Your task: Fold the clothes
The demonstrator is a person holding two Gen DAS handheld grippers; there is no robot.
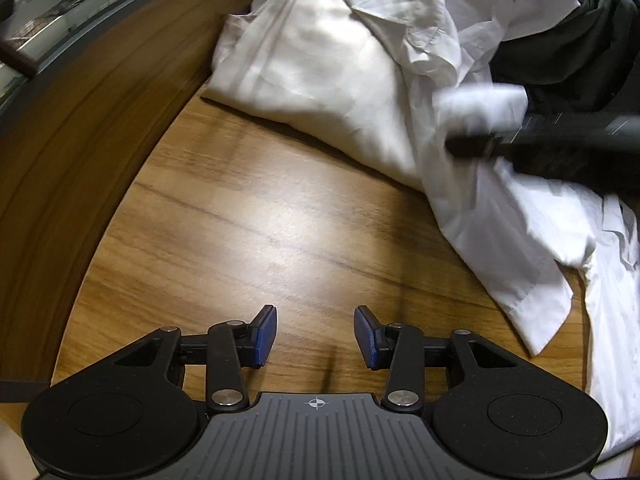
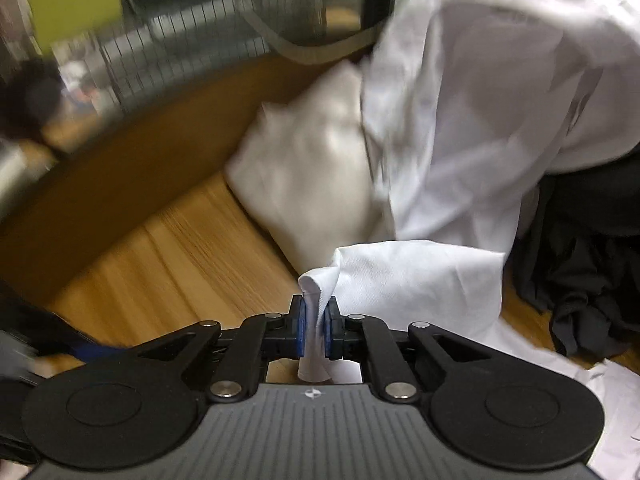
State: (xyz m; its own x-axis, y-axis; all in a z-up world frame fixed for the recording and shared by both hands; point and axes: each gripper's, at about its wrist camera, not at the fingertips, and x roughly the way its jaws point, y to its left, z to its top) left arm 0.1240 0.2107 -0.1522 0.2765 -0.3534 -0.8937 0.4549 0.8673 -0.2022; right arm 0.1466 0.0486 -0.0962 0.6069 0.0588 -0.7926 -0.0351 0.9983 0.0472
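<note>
White cotton bunches between the blue fingers (image 2: 331, 330) of the right gripper (image 2: 316, 332), clenched on a pinched edge of a white shirt (image 2: 472, 168); the fold sticks up above the pads and hangs out below them. The grip looks meant to drag that edge clear of the heap so the shirt can be spread flat, prob. the first step of a fold. Blur across this view suggests the hand is in motion.

The left gripper (image 1: 315, 334) hangs over bare wood w/ its fingers (image 1: 265, 334) released, nothing between them, apparently waiting for a second corner.

Outward: the shirt sprawls over the right side of the wooden desk (image 1: 248, 216), one cuff or hem lying near the left gripper. Under and behind it sits a cream-coloured folded cloth (image 1: 304, 64), partly covered by the shirt. A dark garment (image 2: 588, 264) is heaped at far right, touching the shirt.

In the way: both neighbours crowd the shirt, so pulling may drag them along. The open desk area in front of the left gripper looks like the best spot for laying it out.
</note>
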